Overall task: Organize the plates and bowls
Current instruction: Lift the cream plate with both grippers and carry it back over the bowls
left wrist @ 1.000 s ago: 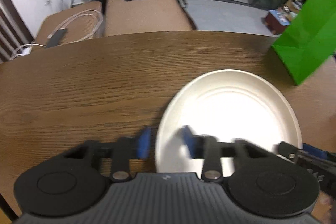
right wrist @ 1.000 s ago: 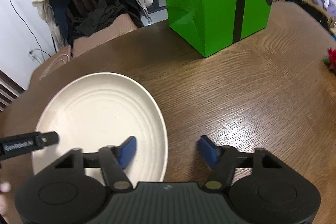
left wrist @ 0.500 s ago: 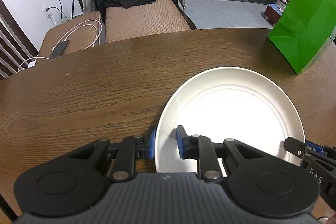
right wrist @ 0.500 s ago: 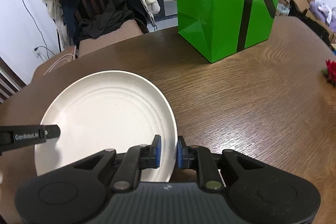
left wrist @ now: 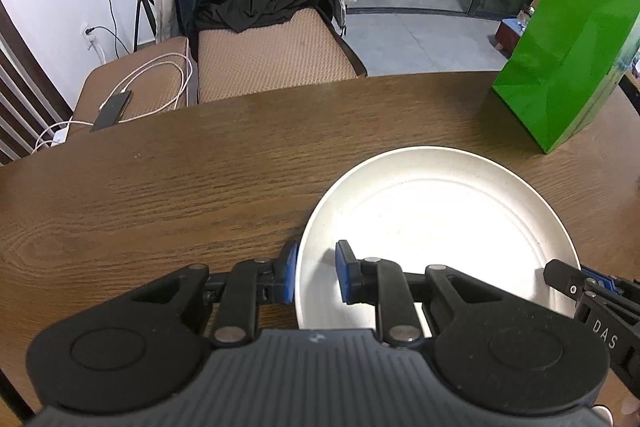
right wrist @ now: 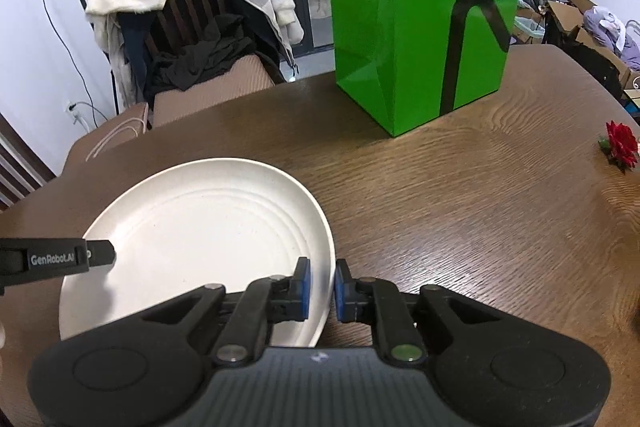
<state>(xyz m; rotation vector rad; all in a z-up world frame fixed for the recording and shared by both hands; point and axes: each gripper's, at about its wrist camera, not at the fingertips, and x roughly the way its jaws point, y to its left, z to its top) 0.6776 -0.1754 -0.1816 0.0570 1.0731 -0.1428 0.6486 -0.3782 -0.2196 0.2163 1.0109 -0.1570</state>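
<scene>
A single cream plate [left wrist: 432,227] with ringed grooves is over the brown wooden table [left wrist: 160,195]. My left gripper [left wrist: 316,277] is shut on the plate's left rim, one blue pad outside and one inside. My right gripper [right wrist: 322,287] is shut on the opposite, right rim of the same plate [right wrist: 208,227]. In the left wrist view, the right gripper's fingers [left wrist: 580,287] show at the plate's far-right edge. The right wrist view has the left gripper's black fingers [right wrist: 80,259] coming in from the left. No bowl is in view.
A tall green paper bag [right wrist: 420,27] stands on the table behind the plate. A red rose [right wrist: 622,145] lies at the table's right edge. Chairs with clothes [left wrist: 272,55] and a phone with a cable [left wrist: 112,111] sit beyond the far edge.
My right gripper went from wide open astride the plate's right rim to shut on it. The left pads drew in on the left rim. Both views show more of the room.
</scene>
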